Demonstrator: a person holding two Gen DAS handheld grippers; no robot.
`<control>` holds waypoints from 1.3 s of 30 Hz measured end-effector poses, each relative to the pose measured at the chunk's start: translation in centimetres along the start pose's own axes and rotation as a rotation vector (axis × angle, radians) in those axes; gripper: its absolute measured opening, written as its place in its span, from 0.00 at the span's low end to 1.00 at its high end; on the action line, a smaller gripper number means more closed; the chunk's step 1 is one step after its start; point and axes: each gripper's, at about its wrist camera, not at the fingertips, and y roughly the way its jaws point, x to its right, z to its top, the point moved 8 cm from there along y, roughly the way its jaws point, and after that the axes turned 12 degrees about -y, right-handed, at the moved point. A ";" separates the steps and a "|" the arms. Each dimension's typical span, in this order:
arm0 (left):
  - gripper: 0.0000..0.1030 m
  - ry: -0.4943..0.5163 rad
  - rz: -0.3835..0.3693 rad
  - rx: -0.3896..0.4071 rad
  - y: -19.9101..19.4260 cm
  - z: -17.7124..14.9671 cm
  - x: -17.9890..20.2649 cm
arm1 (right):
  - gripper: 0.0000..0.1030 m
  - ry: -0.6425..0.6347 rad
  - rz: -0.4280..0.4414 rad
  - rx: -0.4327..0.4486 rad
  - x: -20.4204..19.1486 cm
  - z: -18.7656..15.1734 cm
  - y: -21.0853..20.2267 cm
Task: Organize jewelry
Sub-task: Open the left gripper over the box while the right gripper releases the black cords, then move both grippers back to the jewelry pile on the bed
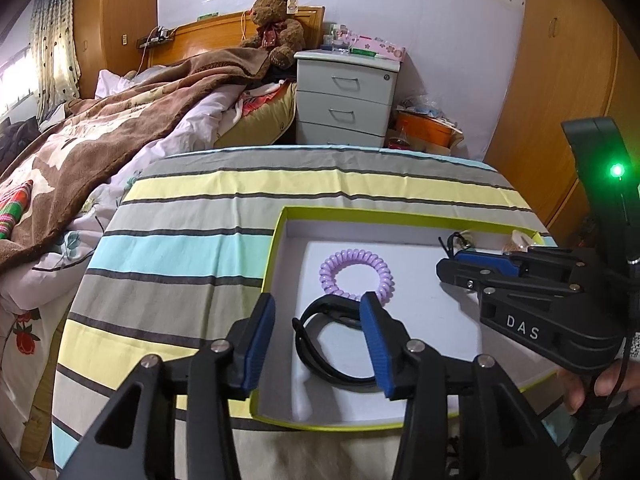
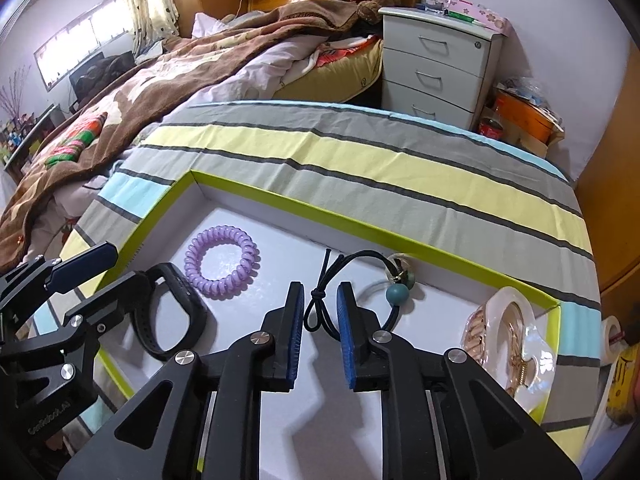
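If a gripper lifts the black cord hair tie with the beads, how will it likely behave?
The black cord hair tie looks thin and looped, so it would probably droop. Its beads would likely swing. The cord might slip between the pads.

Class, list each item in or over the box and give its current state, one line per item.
Box: lidless.
Purple coil hair tie: lying flat, free.
Black wristband: lying between open left tool pads.
Black cord hair tie: knot between right tool pads, ungripped.
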 end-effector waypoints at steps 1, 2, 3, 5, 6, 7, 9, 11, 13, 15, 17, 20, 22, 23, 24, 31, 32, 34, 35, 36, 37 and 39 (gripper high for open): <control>0.50 -0.001 -0.003 0.004 -0.2 0.0 0.0 | 0.21 0.003 0.000 0.004 0.0 0.0 -0.2; 0.52 -0.002 -0.009 0.007 -0.5 0.0 0.1 | 0.24 0.006 0.000 0.011 0.0 0.0 -0.5; 0.53 -0.003 -0.012 0.010 -0.7 0.0 0.2 | 0.25 0.009 0.000 0.017 -0.1 0.0 -0.9; 0.55 -0.004 -0.016 0.016 -1.3 0.0 0.2 | 0.26 0.011 -0.001 0.031 -0.2 0.0 -1.7; 0.56 -0.003 -0.018 0.020 -1.6 0.0 0.2 | 0.26 0.013 -0.003 0.038 -0.3 -0.1 -2.0; 0.58 -0.004 -0.021 0.024 -1.9 0.0 0.2 | 0.26 0.016 -0.003 0.049 -0.3 -0.1 -2.6; 0.60 -0.009 -0.030 0.030 -2.6 -0.1 0.1 | 0.27 0.022 -0.004 0.065 -0.4 -0.3 -3.5; 0.63 -0.014 -0.038 0.034 -3.3 -0.3 0.0 | 0.28 0.027 -0.009 0.078 -0.4 -0.5 -4.4; 0.64 -0.017 -0.047 0.036 -4.1 -0.5 -0.1 | 0.29 0.034 -0.010 0.090 -0.5 -0.9 -5.2; 0.68 -0.026 -0.063 0.041 -4.9 -0.8 -0.1 | 0.29 0.045 -0.010 0.108 -0.6 -1.4 -6.3; 0.72 -0.037 -0.081 0.047 -5.8 -1.1 -0.2 | 0.29 0.058 -0.001 0.130 -0.8 -2.1 -7.4; 0.73 -0.039 -0.094 0.056 -7.0 -1.8 -0.3 | 0.29 0.069 0.014 0.159 -1.4 -3.4 -9.1; 0.73 -0.042 -0.107 0.056 -7.6 -2.4 -0.4 | 0.29 0.073 0.025 0.175 -2.0 -4.6 -10.1; 0.74 -0.047 -0.113 0.054 -7.8 -2.8 -0.5 | 0.29 0.072 0.030 0.180 -2.3 -5.3 -10.5; 0.75 -0.053 -0.120 0.052 -8.0 -3.1 -0.6 | 0.29 0.077 0.034 0.180 -2.5 -5.9 -10.8; 0.76 -0.076 -0.133 0.033 -8.8 -5.6 -1.5 | 0.29 0.104 0.096 0.178 -4.5 -10.2 -11.8; 0.76 -0.078 -0.135 0.029 -8.9 -5.9 -1.7 | 0.29 0.104 0.100 0.176 -4.8 -10.6 -11.8; 0.76 -0.085 -0.140 0.026 -9.2 -6.5 -1.9 | 0.29 0.119 0.114 0.168 -5.2 -11.7 -11.6; 0.77 -0.091 -0.144 0.026 -9.3 -6.8 -2.1 | 0.29 0.124 0.123 0.161 -5.4 -12.3 -11.4; 0.77 -0.097 -0.146 0.022 -9.4 -7.1 -2.2 | 0.29 0.127 0.129 0.155 -5.6 -12.7 -11.4; 0.77 -0.101 -0.148 0.019 -9.4 -7.4 -2.3 | 0.29 0.130 0.133 0.147 -5.7 -13.1 -11.2; 0.77 -0.105 -0.150 0.013 -9.5 -7.9 -2.4 | 0.29 0.131 0.137 0.145 -5.9 -13.9 -11.1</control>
